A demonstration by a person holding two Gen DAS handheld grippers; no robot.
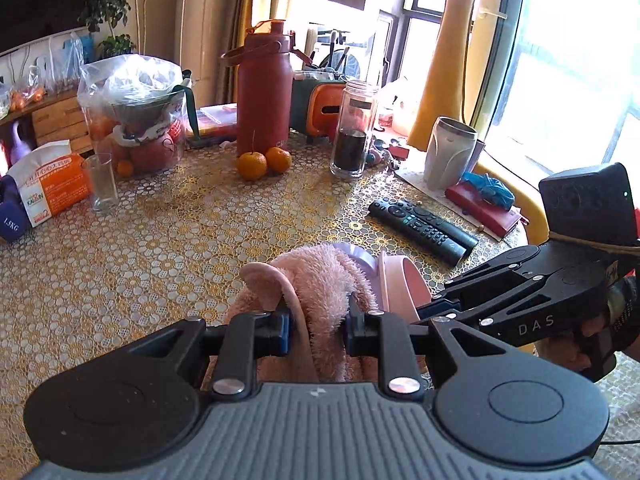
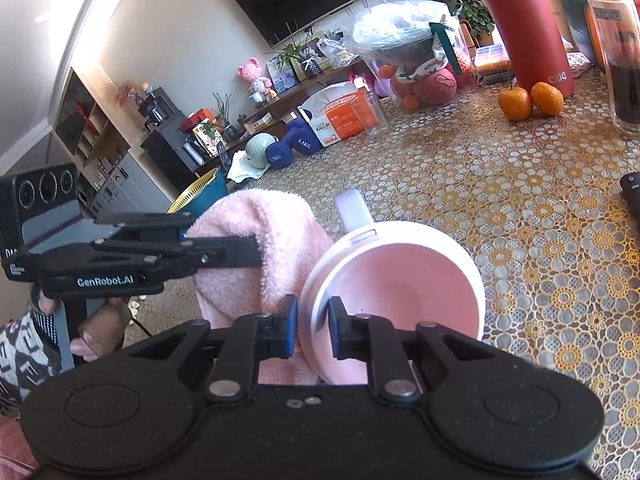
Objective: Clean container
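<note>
Sunlit clutter fills the top of the left wrist view: a red flask [image 1: 262,92], two oranges [image 1: 264,163] and a remote [image 1: 420,229] lie on the patterned table [image 1: 140,264], well apart from my work at lower centre. My left gripper [image 1: 318,330] is closed on a fluffy pink cloth [image 1: 320,284], which bunches between the pads and drapes below them; just to its right the pink cup [image 1: 404,290] shows edge-on, with the right gripper reaching in from the right side. From the right wrist view, my right gripper [image 2: 313,330] pinches the cup [image 2: 400,276] by its rim, one pad outside and one inside, nearly shut on the thin wall; the cup tilts its mouth toward the lens at centre, lilac handle [image 2: 354,210] pointing up. The cloth [image 2: 260,248] hangs just left of it, held by the left gripper [image 2: 256,250]. I judge the cup light, stiff and smooth, so it may swivel in a rim pinch; the cloth is soft and grabs anywhere.
</note>
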